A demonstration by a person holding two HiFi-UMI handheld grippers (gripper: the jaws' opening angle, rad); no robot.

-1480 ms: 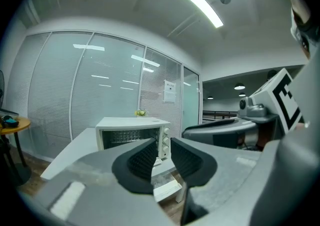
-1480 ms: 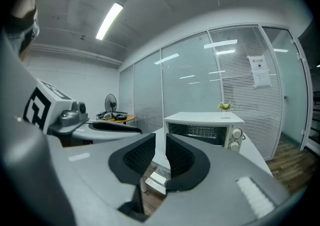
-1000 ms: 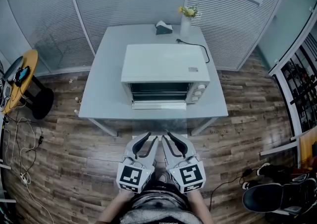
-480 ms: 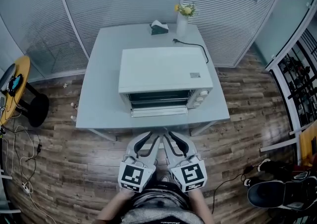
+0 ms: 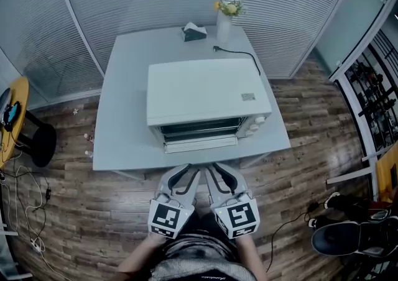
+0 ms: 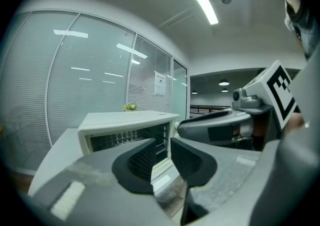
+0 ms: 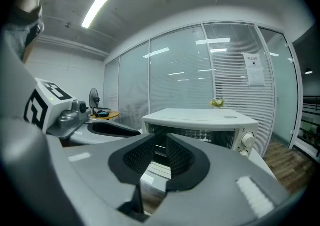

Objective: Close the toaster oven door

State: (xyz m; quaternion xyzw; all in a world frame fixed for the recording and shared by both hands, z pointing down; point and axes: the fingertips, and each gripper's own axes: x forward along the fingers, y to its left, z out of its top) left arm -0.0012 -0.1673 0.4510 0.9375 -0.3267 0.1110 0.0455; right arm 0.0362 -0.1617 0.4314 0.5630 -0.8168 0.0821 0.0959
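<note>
One toaster oven (image 5: 205,90) stands in the middle of the one grey table (image 5: 121,130). It is a white box with a flat top and a small label near its right rear corner. Its door (image 5: 200,143) is open, hinged down and lying as a pale strip along the foot of the oven's front. Above the door the cavity is dark, with wire racks across it. At the right end of the oven's front is a control panel; the right gripper view shows two knobs (image 7: 245,140) there, one above the other.

Behind the oven are three small things. One dark tissue box (image 5: 194,32) sits behind its left half. One white vase (image 5: 224,22) with yellow flowers stands behind its right half. One black cord (image 5: 241,56) runs from beside the vase to the oven's right rear corner.

There are two grippers, both in front of the oven and off the table, side by side and well apart from the door. The left gripper (image 5: 185,173) has its jaws parted with nothing between them. The right gripper (image 5: 219,171) is released in the same way, and only the distant oven shows through its gap.

Far to the oven's left is one round yellow side table (image 5: 13,118).
</note>
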